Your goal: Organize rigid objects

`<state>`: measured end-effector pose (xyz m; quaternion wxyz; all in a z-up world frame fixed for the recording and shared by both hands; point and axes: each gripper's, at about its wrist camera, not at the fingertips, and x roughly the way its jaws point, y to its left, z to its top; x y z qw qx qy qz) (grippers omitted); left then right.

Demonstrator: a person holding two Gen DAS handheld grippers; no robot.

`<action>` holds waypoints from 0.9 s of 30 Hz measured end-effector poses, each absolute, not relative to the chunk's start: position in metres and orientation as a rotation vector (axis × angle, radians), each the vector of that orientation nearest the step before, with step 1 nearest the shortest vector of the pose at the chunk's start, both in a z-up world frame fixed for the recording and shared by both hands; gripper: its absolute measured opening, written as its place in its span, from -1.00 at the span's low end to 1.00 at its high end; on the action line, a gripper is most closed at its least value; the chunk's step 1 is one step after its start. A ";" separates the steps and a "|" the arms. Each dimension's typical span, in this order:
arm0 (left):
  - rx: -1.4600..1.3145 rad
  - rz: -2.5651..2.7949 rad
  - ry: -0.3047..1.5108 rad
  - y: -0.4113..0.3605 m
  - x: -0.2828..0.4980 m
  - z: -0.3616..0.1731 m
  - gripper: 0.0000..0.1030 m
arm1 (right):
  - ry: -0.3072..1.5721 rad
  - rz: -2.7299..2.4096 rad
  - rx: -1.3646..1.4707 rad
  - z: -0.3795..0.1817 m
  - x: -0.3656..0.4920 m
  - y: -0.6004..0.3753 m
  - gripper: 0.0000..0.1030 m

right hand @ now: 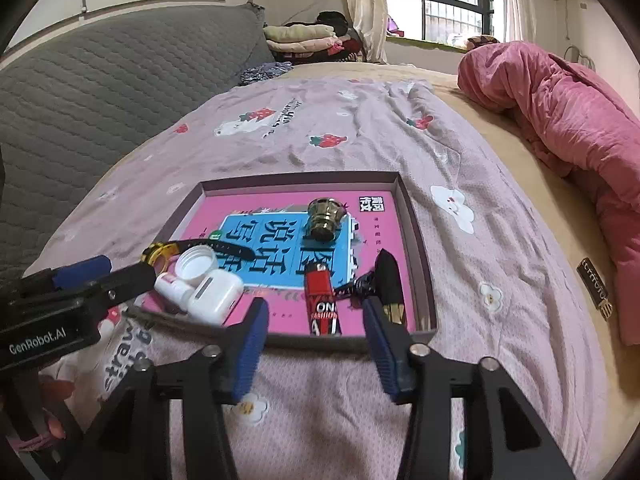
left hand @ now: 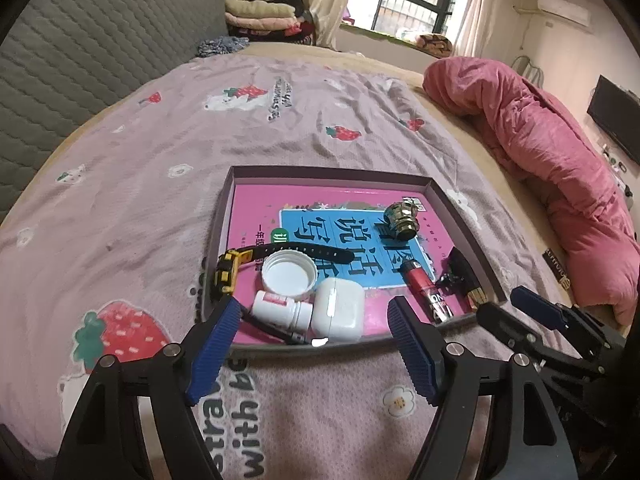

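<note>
Both of my grippers hang over the strawberry-print blanket [left hand: 160, 168] at the near edge of the shallow tray [left hand: 332, 178], side by side. My left gripper [left hand: 312, 344] has its blue pads spread wide with nothing between them, aimed at the tray's near left corner. My right gripper [right hand: 316, 320] is likewise spread and holds nothing, facing the near right part of the tray.

Inside the tray lies a pink and blue book [left hand: 360, 236], and the small things rest on it. At near left a white earbud case [left hand: 340, 308] touches a small white pill bottle [left hand: 280, 307], with a white cap [left hand: 290, 272] lying open side up just behind them. A yellow-faced watch [left hand: 228, 272] lies at the left wall, its black strap [left hand: 312, 249] running behind the cap. A brass-coloured knob [left hand: 402, 220] sits farther back to the right. A red battery [right hand: 320, 300] and a black hair clip [right hand: 386, 280] lie near the right wall.

A pink quilt [right hand: 560, 128] is bunched well off to the right.
</note>
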<state>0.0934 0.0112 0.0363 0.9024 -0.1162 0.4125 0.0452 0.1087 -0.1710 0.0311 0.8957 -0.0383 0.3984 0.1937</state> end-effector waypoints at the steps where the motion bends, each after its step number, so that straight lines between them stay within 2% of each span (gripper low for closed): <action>1: -0.237 0.096 0.848 0.010 0.090 0.037 0.51 | 0.822 0.401 -0.081 0.031 0.105 -0.172 0.04; 9: -0.193 0.153 0.844 0.007 0.066 0.031 0.51 | 0.805 0.369 -0.080 0.029 0.073 -0.183 0.07; 13: -0.158 0.172 0.855 0.002 0.055 0.024 0.51 | 0.820 0.368 -0.058 0.023 0.062 -0.188 0.21; 27: -0.139 0.167 0.939 -0.013 0.028 0.008 0.51 | 0.816 0.341 -0.132 0.013 0.034 -0.182 0.23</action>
